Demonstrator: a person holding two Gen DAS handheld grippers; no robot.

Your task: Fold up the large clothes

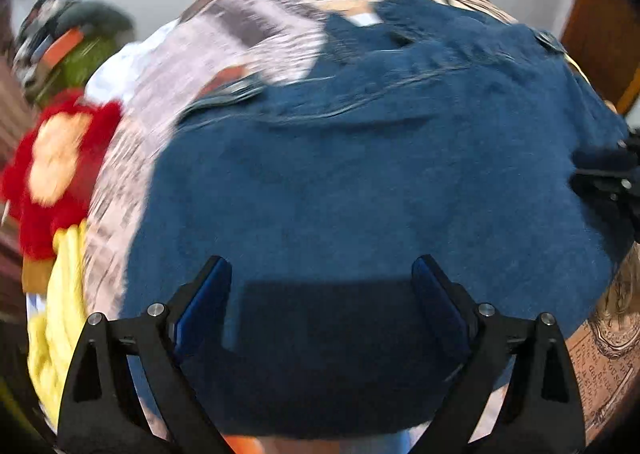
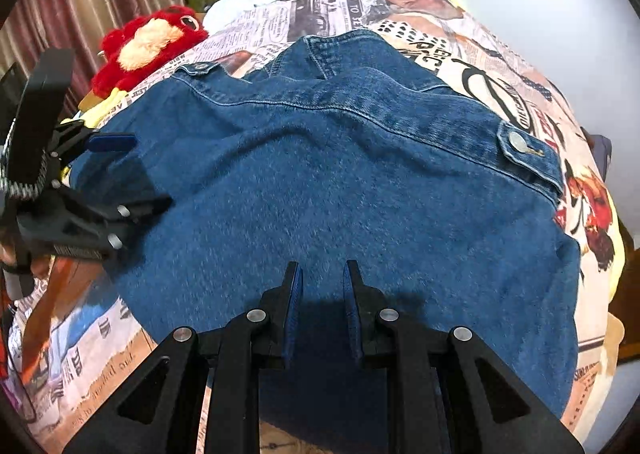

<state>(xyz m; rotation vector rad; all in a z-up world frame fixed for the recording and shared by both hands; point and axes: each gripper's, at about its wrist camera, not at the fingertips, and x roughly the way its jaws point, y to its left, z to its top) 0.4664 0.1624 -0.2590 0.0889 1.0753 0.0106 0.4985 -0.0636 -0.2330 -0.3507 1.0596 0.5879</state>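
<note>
**Denim jacket partly folded, final folds still to come**

The denim jacket point(image 2: 328, 182) lies back-up on a bed covered with a newspaper-print sheet point(image 2: 472, 66), filling most of the middle of the bed, its collar point(image 2: 340, 44) towards the far edge and its hem at the near edge under the cameras. Both cuffs with their metal buttons show at the upper sides of the body, one at the left far side point(image 2: 198, 67) and one at the right point(image 2: 520, 144), so the sleeves appear to be turned in already; how neatly they lie beneath cannot be told. The body is still at full length, which suggests the hem-to-collar fold remains, plus any smoothing.

The left claw point(image 1: 322, 274) hovers over the near part of the denim with its jaws spread wide and nothing between them. The right claw point(image 2: 322, 274) hangs over the hem area with jaws nearly together; no fabric is seen pinched between the pads, only denim below them.

A red plush toy point(image 2: 148, 42) sits by the far left corner of the bed, clear of the jacket.
</note>
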